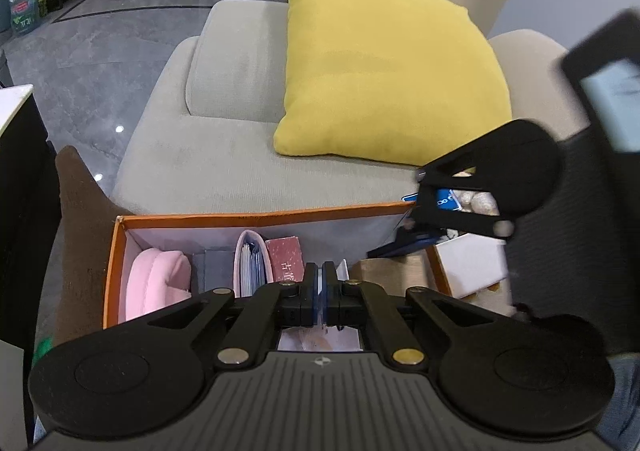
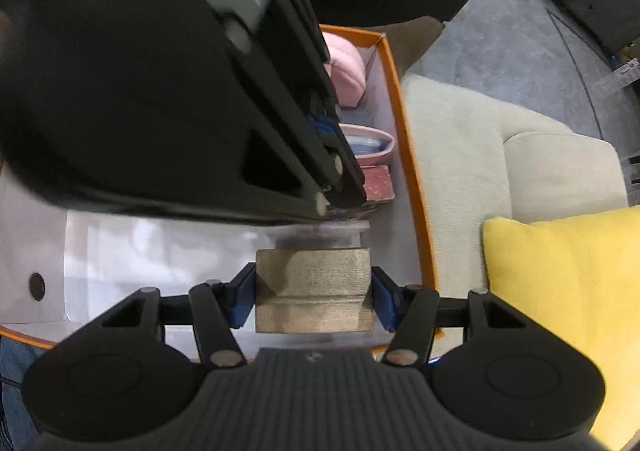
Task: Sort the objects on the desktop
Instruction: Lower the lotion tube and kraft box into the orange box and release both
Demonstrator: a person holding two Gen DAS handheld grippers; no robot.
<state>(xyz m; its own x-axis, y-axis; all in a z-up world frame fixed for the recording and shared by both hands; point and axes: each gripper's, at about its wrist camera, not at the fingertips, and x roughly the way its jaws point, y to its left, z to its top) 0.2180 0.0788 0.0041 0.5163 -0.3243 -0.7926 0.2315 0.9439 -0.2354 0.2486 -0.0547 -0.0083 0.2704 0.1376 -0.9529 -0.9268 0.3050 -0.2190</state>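
I see the orange box on the sofa's near edge, half filled. My right gripper clamps the tan block over the box's right end, long axis across the fingers. My left gripper hangs pinched nearly shut mid-box; whether it holds anything, I cannot tell.

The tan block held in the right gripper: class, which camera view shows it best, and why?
The right wrist view. The tan block fills the centre there, with the right gripper closed on both its sides. In the left wrist view only a corner shows, beside the closed left gripper.
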